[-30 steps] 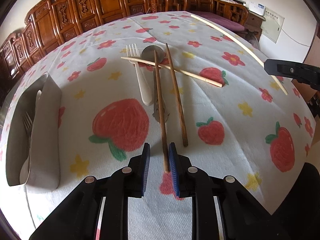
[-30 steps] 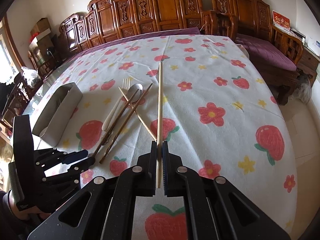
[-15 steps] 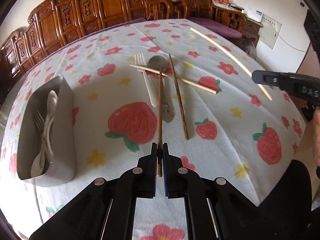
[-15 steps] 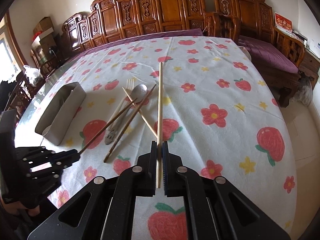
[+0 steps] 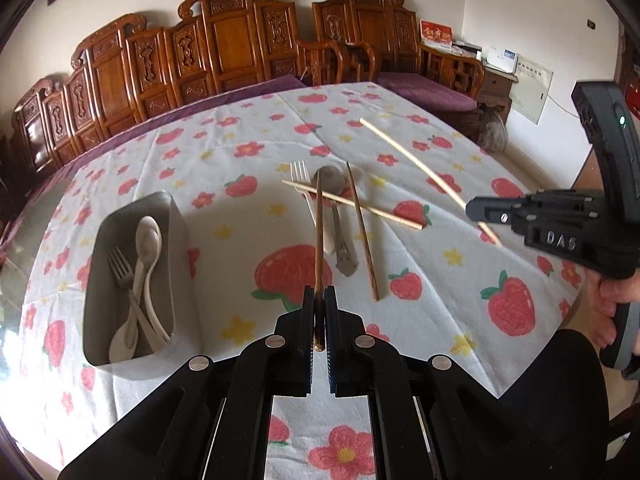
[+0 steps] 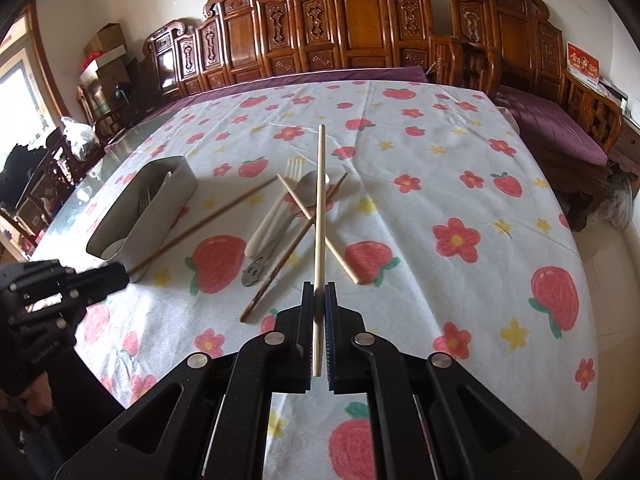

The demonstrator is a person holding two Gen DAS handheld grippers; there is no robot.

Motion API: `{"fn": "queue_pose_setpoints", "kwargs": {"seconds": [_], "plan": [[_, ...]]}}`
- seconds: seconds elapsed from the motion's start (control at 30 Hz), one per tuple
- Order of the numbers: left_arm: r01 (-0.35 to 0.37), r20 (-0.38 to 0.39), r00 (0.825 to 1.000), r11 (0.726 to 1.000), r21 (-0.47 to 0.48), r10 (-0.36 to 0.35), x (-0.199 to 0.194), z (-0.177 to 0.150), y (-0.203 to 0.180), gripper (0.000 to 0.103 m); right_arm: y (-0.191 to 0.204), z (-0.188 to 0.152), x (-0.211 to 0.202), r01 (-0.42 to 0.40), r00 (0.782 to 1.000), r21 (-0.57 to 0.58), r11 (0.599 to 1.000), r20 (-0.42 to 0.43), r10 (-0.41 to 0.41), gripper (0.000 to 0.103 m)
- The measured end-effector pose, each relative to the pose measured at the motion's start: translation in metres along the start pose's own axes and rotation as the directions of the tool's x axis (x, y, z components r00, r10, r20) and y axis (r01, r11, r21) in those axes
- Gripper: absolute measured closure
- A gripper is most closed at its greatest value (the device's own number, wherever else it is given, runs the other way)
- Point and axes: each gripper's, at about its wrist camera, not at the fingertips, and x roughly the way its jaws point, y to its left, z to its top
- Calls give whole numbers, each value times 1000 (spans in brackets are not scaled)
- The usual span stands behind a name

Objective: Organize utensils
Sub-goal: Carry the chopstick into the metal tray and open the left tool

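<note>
Utensils are scattered near the middle of the table covered by a white strawberry-and-flower cloth (image 5: 224, 216). In the left wrist view, a dark brown wooden chopstick (image 5: 318, 236) is pinched between the pressed-together jaws of the left gripper (image 5: 319, 322) and raised above the cloth. Beyond it are seen a white plastic fork (image 5: 308, 200), a grey metal spoon (image 5: 338, 216), a second dark chopstick (image 5: 362, 232) and a pale bamboo chopstick (image 5: 352, 204) laid across them. A grey metal rectangular container (image 5: 176, 264), near the table's left edge, holds spoons and a fork.

In the right wrist view, another pale bamboo chopstick (image 6: 319, 240) is clamped in the right gripper (image 6: 319, 320), its tip held up over the pile. The container (image 6: 176, 196) is seen towards the left edge.
</note>
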Motion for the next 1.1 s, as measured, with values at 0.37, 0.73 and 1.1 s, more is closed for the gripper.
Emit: {"fn": "queue_pose_setpoints", "kwargs": {"seconds": [0.37,0.73,1.1], "plan": [[-29,47,998,999,-44,31,-27,16,37,99,31,3,-10,-52,998,-57,997,15,53,97],[-100,53,993,989,-110,107,-35,8,97,99,69,7,-6,-84,996,-138,987,14,87,97],[-157,-6,987,971,-182,159,-24,-17,155,99,94,21,9,-88,996,-157,984,-2,89,97]]}}
